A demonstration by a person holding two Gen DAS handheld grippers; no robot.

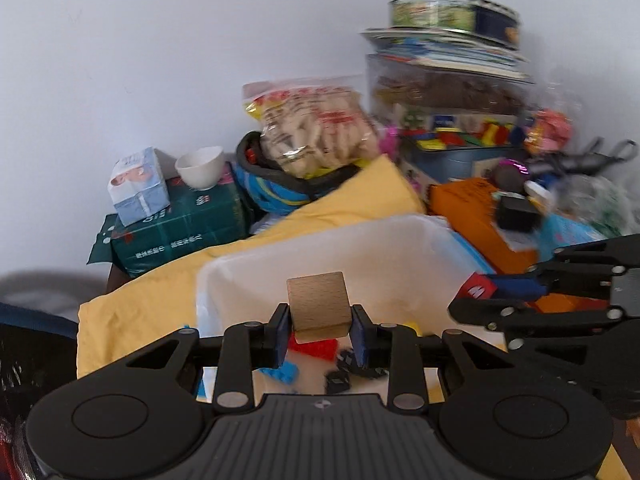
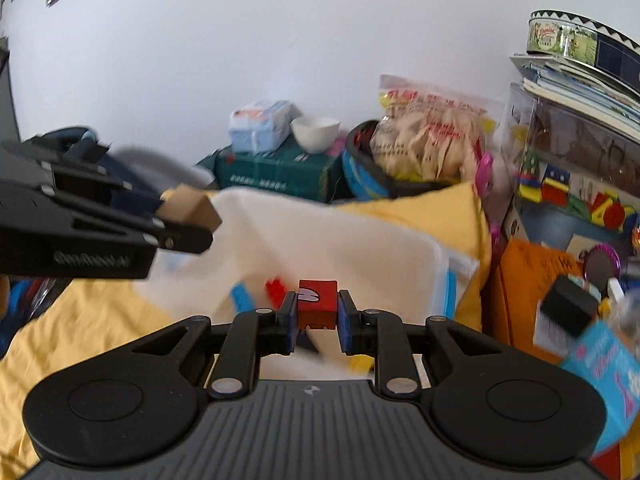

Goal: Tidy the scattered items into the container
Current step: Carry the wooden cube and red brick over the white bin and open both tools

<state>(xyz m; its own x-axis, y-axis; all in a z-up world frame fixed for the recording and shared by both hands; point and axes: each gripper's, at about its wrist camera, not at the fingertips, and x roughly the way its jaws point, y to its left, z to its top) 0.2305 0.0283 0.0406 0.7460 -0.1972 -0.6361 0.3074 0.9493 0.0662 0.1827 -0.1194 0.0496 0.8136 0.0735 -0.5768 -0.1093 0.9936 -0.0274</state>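
My left gripper (image 1: 319,334) is shut on a plain wooden block (image 1: 318,305) and holds it above the near edge of a translucent white plastic container (image 1: 312,248). Red, blue and black bricks (image 1: 316,346) lie inside the container below it. My right gripper (image 2: 318,314) is shut on a red block with a white mark (image 2: 317,303), also over the container (image 2: 360,248). The left gripper with the wooden block (image 2: 190,210) shows at the left of the right wrist view; the right gripper with the red block (image 1: 478,287) shows at the right of the left wrist view.
The container sits on a yellow cloth (image 1: 160,296). Behind are a green box (image 1: 180,224) with a white bowl (image 1: 200,168), a snack bag (image 1: 316,128), an orange box (image 1: 480,216), a toy-block tub (image 1: 460,148) under stacked books and a tin, and a white wall.
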